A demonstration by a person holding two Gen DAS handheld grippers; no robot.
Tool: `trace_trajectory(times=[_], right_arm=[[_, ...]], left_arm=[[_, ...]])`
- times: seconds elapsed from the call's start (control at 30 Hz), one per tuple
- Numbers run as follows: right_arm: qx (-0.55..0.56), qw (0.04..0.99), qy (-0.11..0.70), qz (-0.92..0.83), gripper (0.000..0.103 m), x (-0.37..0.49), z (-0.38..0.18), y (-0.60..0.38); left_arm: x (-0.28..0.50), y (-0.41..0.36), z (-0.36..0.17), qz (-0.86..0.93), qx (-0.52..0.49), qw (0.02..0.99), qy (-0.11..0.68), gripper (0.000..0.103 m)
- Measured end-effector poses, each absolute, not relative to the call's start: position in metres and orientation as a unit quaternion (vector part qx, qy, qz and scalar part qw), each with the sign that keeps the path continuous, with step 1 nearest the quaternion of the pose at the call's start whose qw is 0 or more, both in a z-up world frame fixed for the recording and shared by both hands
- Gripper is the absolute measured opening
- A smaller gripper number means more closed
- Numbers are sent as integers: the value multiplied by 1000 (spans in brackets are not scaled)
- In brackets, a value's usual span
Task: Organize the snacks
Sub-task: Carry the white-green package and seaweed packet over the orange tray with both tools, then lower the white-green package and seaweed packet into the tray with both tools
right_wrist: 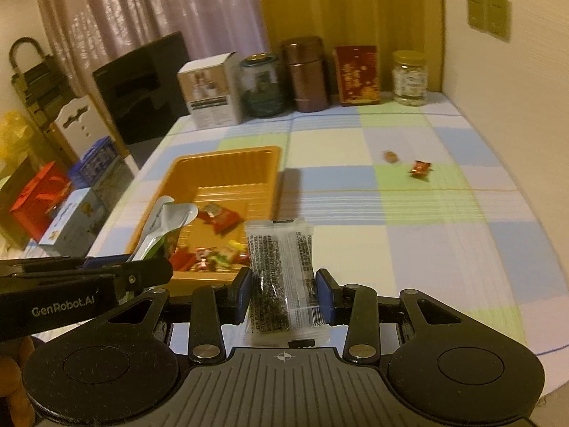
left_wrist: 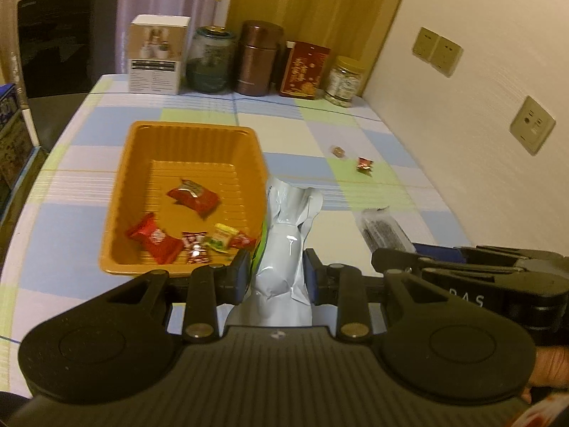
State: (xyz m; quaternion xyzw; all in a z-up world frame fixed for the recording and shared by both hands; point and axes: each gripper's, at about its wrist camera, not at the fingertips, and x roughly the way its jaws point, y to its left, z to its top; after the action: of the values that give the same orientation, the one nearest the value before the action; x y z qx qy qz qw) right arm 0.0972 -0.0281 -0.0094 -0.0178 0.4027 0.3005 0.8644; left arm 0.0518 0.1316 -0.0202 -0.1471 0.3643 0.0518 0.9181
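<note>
An orange tray [left_wrist: 142, 163] sits on the checked tablecloth and holds several small wrapped snacks, mostly red [left_wrist: 193, 197]; it also shows in the right wrist view [right_wrist: 227, 163]. My left gripper [left_wrist: 276, 272] is shut on a silver foil pouch [left_wrist: 288, 235], held just right of the tray's near corner. My right gripper [right_wrist: 284, 291] is shut on a clear packet of dark snack [right_wrist: 281, 267], near the tray's right side. A brown candy [left_wrist: 338, 150] and a red candy [left_wrist: 364, 165] lie loose on the cloth to the right.
Along the back edge stand a white box [left_wrist: 156, 57], a glass jar [left_wrist: 211, 58], a brown canister [left_wrist: 259, 58], a red box [left_wrist: 304, 71] and a small jar [left_wrist: 346, 80]. A wall with sockets is on the right. A black chair [left_wrist: 67, 42] stands at back left.
</note>
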Motion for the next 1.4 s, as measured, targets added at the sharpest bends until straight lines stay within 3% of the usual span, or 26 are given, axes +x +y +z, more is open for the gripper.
trace_trajectory(times=[1.4], right_arm=[[-21, 837, 428, 339, 39, 166, -55, 85]], left_arm=[[106, 236, -55, 133, -170, 900, 378, 28]])
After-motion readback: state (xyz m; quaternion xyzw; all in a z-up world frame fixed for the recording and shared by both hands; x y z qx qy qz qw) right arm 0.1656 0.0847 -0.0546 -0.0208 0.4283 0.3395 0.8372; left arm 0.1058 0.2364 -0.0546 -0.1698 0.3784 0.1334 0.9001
